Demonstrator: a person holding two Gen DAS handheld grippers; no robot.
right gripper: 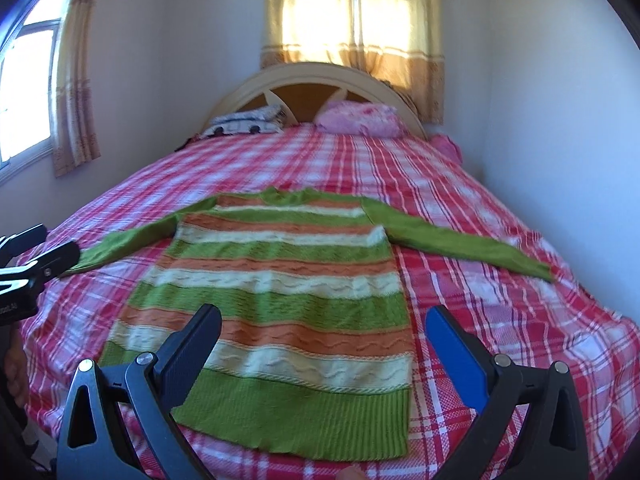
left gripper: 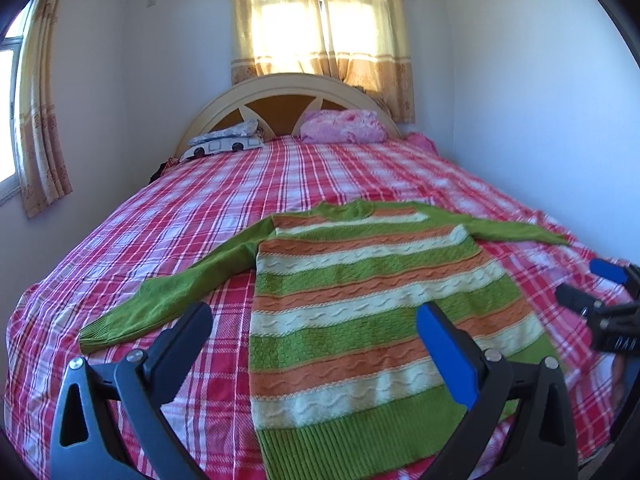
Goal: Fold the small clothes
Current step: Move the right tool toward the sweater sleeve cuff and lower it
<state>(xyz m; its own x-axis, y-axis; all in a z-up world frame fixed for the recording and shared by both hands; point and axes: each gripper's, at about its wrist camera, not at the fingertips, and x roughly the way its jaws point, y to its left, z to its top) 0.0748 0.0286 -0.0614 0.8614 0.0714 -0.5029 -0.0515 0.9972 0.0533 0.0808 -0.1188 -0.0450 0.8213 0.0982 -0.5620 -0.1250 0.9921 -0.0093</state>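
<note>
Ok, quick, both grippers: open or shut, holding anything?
Left gripper: open, holding nothing, above the striped sweater.
Right gripper: open, holding nothing, also above the sweater.

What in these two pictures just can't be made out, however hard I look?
- Sweater hem: left view, hidden behind the left gripper's fingers and cut off by the bottom edge.
- Left sleeve cuff: right view, hidden behind the left gripper at the frame's left edge.
- Right gripper: left view, cut off by the right edge.
- Dark thing beside the pillow: left view, too small to identify.
- Outside the window: washed out by glare through the curtains.
</note>
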